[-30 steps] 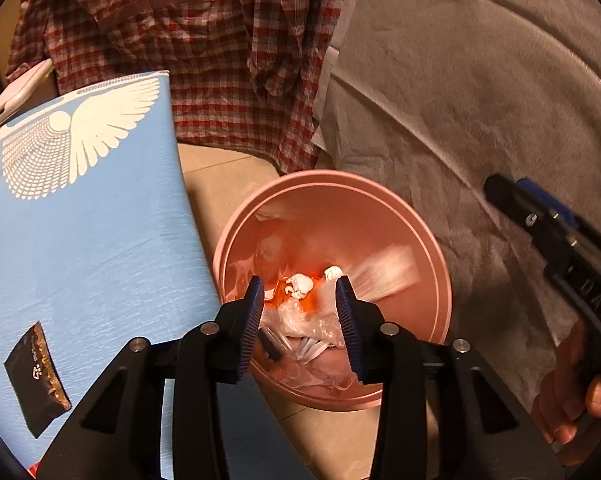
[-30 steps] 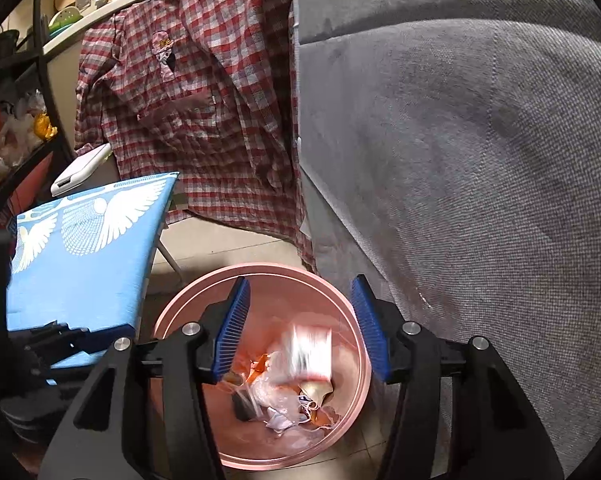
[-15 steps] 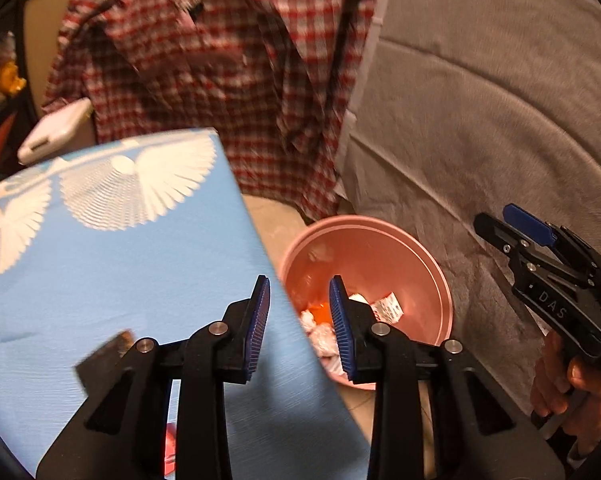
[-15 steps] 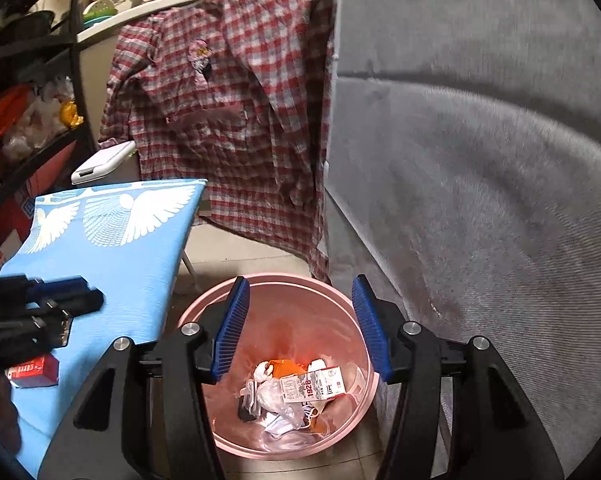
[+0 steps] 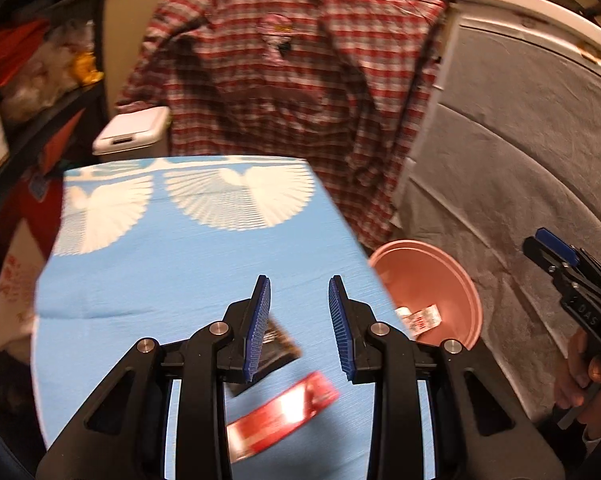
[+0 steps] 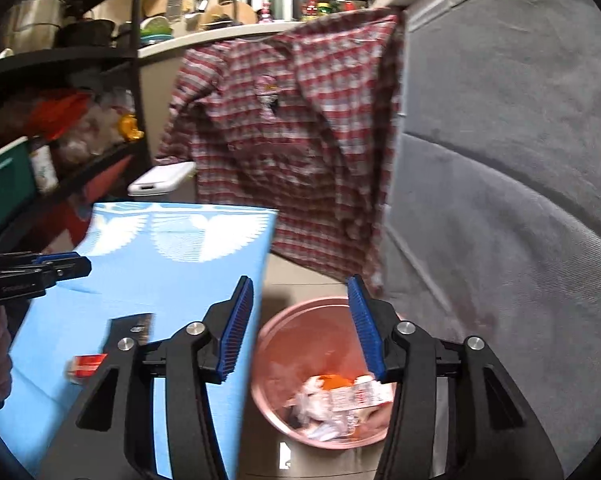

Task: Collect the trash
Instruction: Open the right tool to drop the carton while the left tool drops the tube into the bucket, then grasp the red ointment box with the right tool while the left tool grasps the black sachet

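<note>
My left gripper (image 5: pixel 298 330) is open and empty above the blue table (image 5: pixel 172 264). Just below its fingers lie a black wrapper (image 5: pixel 278 346) and a red packet (image 5: pixel 282 412). My right gripper (image 6: pixel 300 330) is open and empty above the pink bin (image 6: pixel 274 344), which holds crumpled white and orange trash (image 6: pixel 340 398). The bin (image 5: pixel 432 276) stands on the floor right of the table. In the right wrist view the black wrapper (image 6: pixel 130 330) and red packet (image 6: pixel 86 364) lie on the table at the left.
A red plaid shirt (image 5: pixel 300 88) hangs behind the table. A grey covered couch (image 6: pixel 520 220) fills the right. Dark shelves (image 6: pixel 60 100) with clutter stand at the left. A white lidded box (image 5: pixel 132 130) sits behind the table.
My left gripper has swung left from over the bin to over the blue table. My right gripper has lifted and tilted up. A labelled packet has landed in the bin.
</note>
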The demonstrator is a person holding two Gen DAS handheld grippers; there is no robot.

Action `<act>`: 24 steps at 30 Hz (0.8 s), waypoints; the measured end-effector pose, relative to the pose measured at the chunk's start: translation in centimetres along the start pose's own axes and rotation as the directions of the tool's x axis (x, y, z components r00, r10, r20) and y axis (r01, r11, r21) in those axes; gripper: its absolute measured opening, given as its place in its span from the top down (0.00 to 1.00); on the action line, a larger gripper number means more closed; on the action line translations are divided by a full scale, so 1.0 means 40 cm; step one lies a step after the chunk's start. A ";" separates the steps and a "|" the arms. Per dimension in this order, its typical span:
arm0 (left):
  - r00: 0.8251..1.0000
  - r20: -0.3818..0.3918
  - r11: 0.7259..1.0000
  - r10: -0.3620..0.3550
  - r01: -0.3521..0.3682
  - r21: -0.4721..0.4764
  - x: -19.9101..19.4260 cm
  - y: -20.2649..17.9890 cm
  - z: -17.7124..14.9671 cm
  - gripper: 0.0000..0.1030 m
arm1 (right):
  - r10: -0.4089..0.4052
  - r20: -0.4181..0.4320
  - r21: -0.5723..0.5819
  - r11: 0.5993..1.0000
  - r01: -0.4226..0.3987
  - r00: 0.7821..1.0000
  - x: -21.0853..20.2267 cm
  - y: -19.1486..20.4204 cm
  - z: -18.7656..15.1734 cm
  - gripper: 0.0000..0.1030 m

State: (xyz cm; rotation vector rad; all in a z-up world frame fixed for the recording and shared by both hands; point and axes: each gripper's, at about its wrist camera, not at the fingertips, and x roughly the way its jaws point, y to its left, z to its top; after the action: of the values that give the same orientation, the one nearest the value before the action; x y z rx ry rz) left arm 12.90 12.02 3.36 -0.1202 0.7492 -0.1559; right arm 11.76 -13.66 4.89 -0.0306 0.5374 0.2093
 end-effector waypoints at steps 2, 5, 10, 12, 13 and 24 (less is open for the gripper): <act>1.000 -0.001 1.000 0.015 -0.016 -0.014 -0.018 0.042 -0.012 0.71 | 0.041 -0.011 -0.004 0.999 -0.041 0.999 0.001 0.038 -0.007 0.66; 0.999 -0.005 0.999 0.035 -0.035 -0.030 -0.040 0.098 -0.024 0.74 | 0.124 -0.045 -0.012 0.992 -0.125 0.991 0.016 0.093 -0.018 0.77; 0.998 0.002 0.996 0.065 -0.065 -0.065 -0.087 0.191 -0.045 0.74 | 0.254 -0.110 -0.092 0.960 -0.264 0.961 0.045 0.210 -0.050 0.78; 0.997 0.009 0.994 0.074 -0.073 -0.086 -0.109 0.229 -0.049 0.74 | 0.299 -0.151 -0.122 0.940 -0.318 0.942 0.064 0.255 -0.063 0.73; 0.997 0.013 0.992 0.077 -0.075 -0.097 -0.119 0.242 -0.053 0.74 | 0.314 -0.165 -0.134 0.932 -0.337 0.935 0.069 0.273 -0.071 0.65; 0.995 0.012 0.985 0.097 -0.094 -0.146 -0.158 0.343 -0.079 0.74 | 0.434 -0.327 -0.280 0.804 -0.524 0.840 0.167 0.452 -0.143 0.32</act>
State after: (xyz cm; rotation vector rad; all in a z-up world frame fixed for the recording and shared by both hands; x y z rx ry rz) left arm 7.51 26.49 3.01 -0.2238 0.7451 -0.0085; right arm 10.72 4.81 -2.97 -0.2835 0.7473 0.8190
